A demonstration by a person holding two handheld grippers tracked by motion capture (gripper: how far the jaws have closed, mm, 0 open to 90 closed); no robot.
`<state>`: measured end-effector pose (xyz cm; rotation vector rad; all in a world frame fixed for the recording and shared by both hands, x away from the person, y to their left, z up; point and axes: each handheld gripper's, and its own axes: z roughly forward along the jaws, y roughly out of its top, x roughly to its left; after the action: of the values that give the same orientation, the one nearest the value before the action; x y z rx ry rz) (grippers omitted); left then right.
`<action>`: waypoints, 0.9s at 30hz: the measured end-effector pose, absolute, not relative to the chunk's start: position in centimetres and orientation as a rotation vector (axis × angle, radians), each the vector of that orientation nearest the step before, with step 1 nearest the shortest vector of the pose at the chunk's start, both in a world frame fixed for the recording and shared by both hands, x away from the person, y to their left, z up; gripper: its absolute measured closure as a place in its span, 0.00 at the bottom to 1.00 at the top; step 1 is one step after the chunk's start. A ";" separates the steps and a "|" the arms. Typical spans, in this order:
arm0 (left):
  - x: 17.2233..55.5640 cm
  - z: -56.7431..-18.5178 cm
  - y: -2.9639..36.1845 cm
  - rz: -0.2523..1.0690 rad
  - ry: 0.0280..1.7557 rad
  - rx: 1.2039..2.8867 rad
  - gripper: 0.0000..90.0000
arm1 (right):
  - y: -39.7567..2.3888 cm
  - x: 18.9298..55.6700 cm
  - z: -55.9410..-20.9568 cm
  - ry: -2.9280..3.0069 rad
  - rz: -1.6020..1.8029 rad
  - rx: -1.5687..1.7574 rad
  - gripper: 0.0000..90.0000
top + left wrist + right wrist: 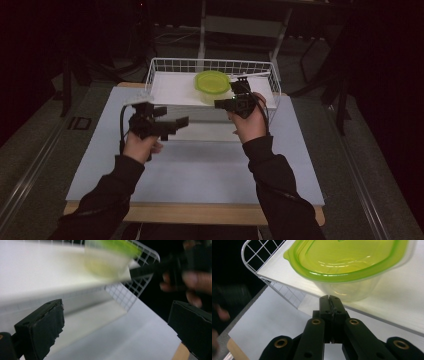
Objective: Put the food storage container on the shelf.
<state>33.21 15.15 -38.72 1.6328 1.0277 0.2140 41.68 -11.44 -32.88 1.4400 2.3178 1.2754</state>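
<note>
The right gripper point(329, 298) has its jaws pressed together with nothing between them, its tip just at six o'clock of the tub point(348, 270) with the green lid that sits in the wire basket point(165, 65), while the left gripper point(175, 125) at nine o'clock is wide open and empty.

Bright table, black surroundings.
We see motion blur smearing the green-lidded container point(110, 255); glare glints off its lid up close, sharply focused.
</note>
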 end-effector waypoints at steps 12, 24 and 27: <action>30.0 -44.9 14.1 0.199 0.979 1.682 0.02 | -10.7 43.9 -34.1 2.259 1.259 1.507 0.98; 29.8 -46.0 14.4 0.198 0.952 1.663 0.02 | -10.4 42.5 -34.1 2.276 1.263 1.428 0.87; 29.8 -46.3 14.5 0.195 0.948 1.674 0.02 | -10.6 41.8 -33.9 2.275 1.271 1.400 0.81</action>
<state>29.79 14.47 -46.29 1.6743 0.9483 0.1954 41.79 -10.60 -33.89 1.4003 2.2746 1.2709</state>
